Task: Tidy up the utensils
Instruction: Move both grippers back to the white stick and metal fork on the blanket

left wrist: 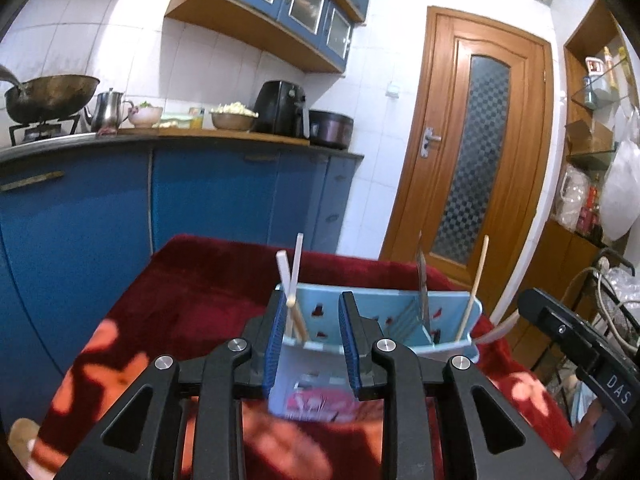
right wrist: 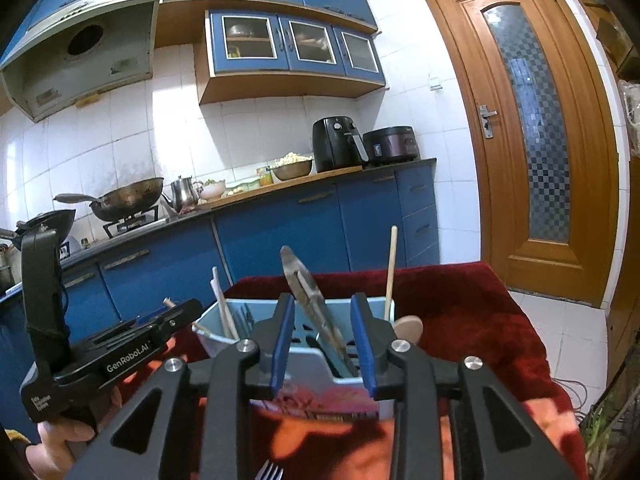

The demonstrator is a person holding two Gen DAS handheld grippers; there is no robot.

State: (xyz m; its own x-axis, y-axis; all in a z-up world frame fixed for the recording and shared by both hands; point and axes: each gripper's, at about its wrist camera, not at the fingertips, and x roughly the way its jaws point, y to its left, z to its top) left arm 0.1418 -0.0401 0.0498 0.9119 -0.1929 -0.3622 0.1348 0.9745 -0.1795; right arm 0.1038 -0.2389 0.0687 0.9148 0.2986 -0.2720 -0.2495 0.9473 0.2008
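Observation:
A light blue utensil holder point(left wrist: 372, 312) point(right wrist: 340, 344) with compartments stands on a red cloth-covered table point(left wrist: 192, 292) point(right wrist: 460, 300). Chopsticks point(left wrist: 294, 280) point(right wrist: 224, 308) stand in its left compartment, a knife point(left wrist: 422, 292) point(right wrist: 308, 300) in the middle, a wooden spoon point(left wrist: 476, 284) point(right wrist: 390, 272) at the right. My left gripper point(left wrist: 312, 340) is open and empty over the holder's left part. My right gripper point(right wrist: 326, 344) is open; the knife stands between its fingers, untouched. A fork point(right wrist: 269, 472) lies on the cloth below the right gripper.
Blue kitchen cabinets point(left wrist: 160, 200) point(right wrist: 280, 232) and a counter with a wok point(right wrist: 128, 198), kettle, bowls and air fryer point(right wrist: 338, 144) stand behind the table. A wooden door point(right wrist: 532, 128) is at the right. Shelves and bags point(left wrist: 608, 184) are at the far right.

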